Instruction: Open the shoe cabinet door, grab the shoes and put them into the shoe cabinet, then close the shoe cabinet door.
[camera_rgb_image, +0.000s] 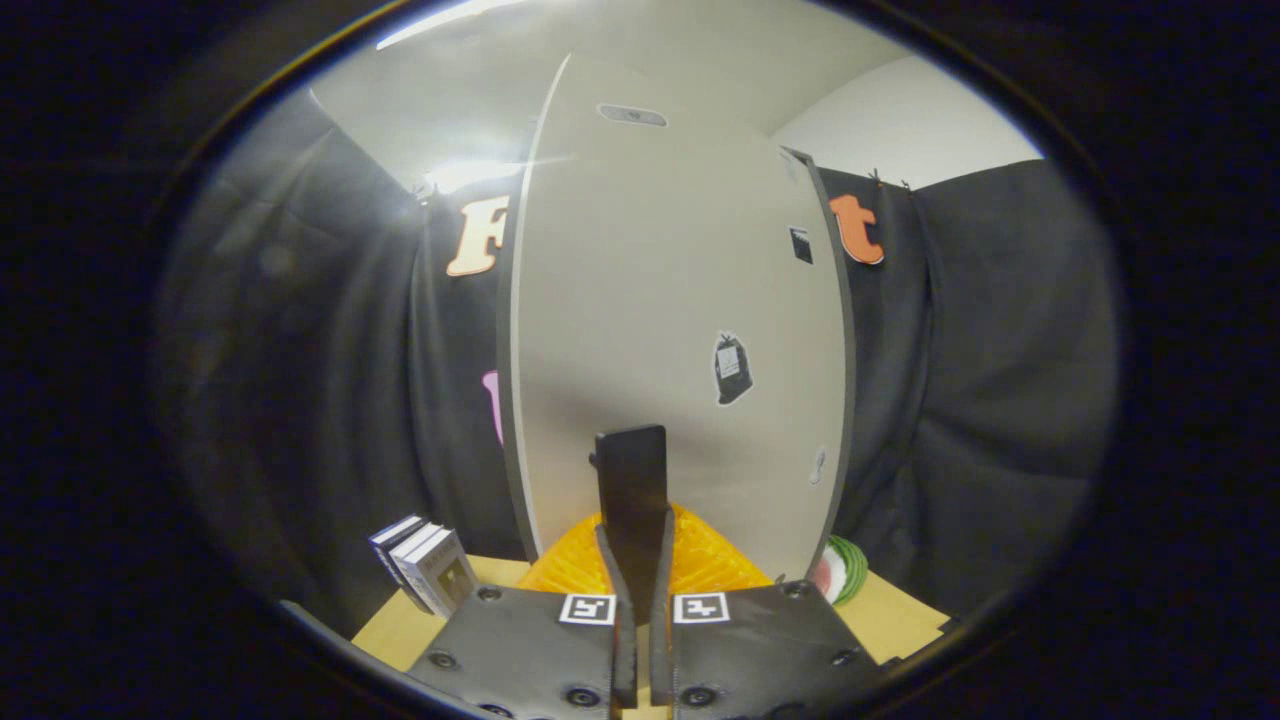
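So the gripper (637, 560) has its fingers pressed nearly together, pinching a flat dark upright handle (632, 480) that I'd guess belongs to the tall pale grey shoe cabinet door (680, 330) right ahead, probably for swinging it. Can't spot any shoes. An orange ribbed thing (700, 560) sits on the wooden table (400, 630), books (425, 565) near its left edge.

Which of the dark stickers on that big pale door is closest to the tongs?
The bag-shaped sticker, lowest on the door; the small dark square sits higher, farther from the shut tongs.
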